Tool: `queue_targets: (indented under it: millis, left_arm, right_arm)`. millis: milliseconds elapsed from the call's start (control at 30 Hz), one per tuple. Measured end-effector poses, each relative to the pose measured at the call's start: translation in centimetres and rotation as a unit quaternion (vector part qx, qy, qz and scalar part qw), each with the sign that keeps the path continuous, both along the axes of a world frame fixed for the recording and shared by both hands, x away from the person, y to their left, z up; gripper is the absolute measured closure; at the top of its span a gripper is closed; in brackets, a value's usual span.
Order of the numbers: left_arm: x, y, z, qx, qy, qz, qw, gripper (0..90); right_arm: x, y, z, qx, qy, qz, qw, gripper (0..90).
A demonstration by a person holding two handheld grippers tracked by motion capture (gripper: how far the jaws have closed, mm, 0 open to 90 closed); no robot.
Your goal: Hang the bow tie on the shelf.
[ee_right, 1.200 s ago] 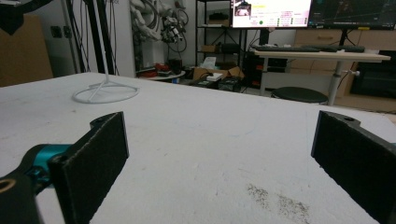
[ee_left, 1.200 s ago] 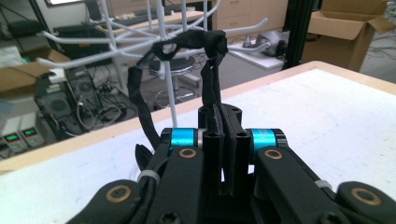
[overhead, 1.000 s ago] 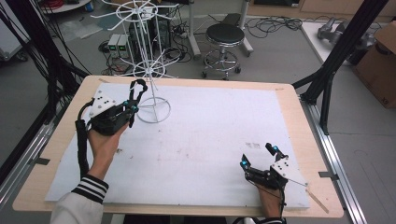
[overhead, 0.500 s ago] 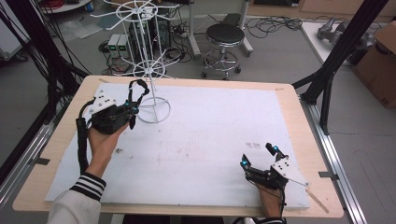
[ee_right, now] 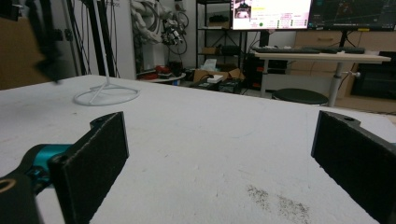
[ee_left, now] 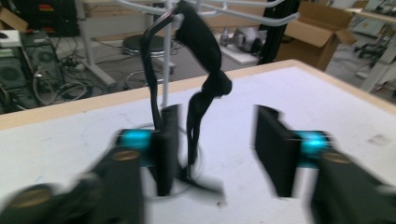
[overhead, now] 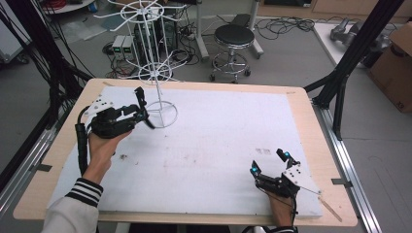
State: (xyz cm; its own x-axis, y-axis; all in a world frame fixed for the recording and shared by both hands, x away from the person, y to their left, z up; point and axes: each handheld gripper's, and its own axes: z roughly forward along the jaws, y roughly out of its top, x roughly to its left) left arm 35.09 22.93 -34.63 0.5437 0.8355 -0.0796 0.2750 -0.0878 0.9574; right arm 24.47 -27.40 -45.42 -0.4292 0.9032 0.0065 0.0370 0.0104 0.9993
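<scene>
While the left gripper hovers spread, forearm raised at frame left beside the white wire rack holding a black strap, the right gripper rests unclenched, lower right.

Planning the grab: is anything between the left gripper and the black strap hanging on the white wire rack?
Nothing visible: the black strap hangs right before the left gripper's open jaws, the white wire rack behind it.
</scene>
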Motion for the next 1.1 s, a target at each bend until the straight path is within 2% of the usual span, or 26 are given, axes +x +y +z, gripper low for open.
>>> queue_targets:
  millis: [67,100,167,367,433,467,600,700,900,1000,1100]
  left_arm:
    - [-0.1,0.3,-0.3,-0.004,-0.004,0.004,1.0000,14.6]
    - [-0.2,0.5,-0.5,-0.007,-0.007,-0.002,0.9999,12.3]
    - [-0.6,1.1,-1.1,-0.014,-0.017,-0.020,0.9995,12.4]
    - [-2.6,2.8,-3.2,-0.014,-0.050,-0.051,0.9974,11.4]
    - [-3.5,3.4,-4.1,-0.005,-0.067,-0.047,0.9966,11.4]
    - [-4.0,3.7,-4.6,-0.007,-0.074,-0.047,0.9961,11.4]
    - [-5.5,4.8,-6.4,-0.027,-0.074,-0.044,0.9959,10.5]
    - [-6.8,5.3,-7.8,-0.032,-0.100,-0.043,0.9936,10.1]
    - [-8.0,5.5,-9.2,-0.044,-0.116,-0.046,0.9912,10.1]
    - [-8.3,5.7,-9.9,-0.041,-0.119,-0.046,0.9910,10.1]
    - [-8.6,6.2,-10.7,-0.061,-0.130,-0.034,0.9891,10.1]
  right_arm:
    - [0.0,0.1,0.0,0.003,0.003,0.001,1.0000,2.8]
    - [0.0,0.1,0.0,0.003,0.002,0.001,1.0000,2.8]
    - [-0.1,0.1,0.0,0.003,0.004,0.001,1.0000,2.8]
    - [0.0,0.1,0.0,-0.002,0.003,0.001,1.0000,2.8]
    - [0.0,0.1,0.0,-0.002,0.002,0.001,1.0000,2.8]
    - [0.0,0.1,0.0,0.000,0.003,0.000,1.0000,2.9]
    - [-0.1,0.1,0.0,0.001,0.004,0.000,1.0000,2.8]
    - [-0.1,0.1,0.0,0.000,0.004,-0.001,1.0000,2.8]
    - [-0.1,0.1,0.0,0.000,0.003,-0.002,1.0000,2.8]
    - [-0.1,0.1,0.0,0.000,0.004,-0.003,1.0000,2.8]
    - [0.0,0.1,0.0,-0.002,0.003,-0.002,1.0000,2.8]
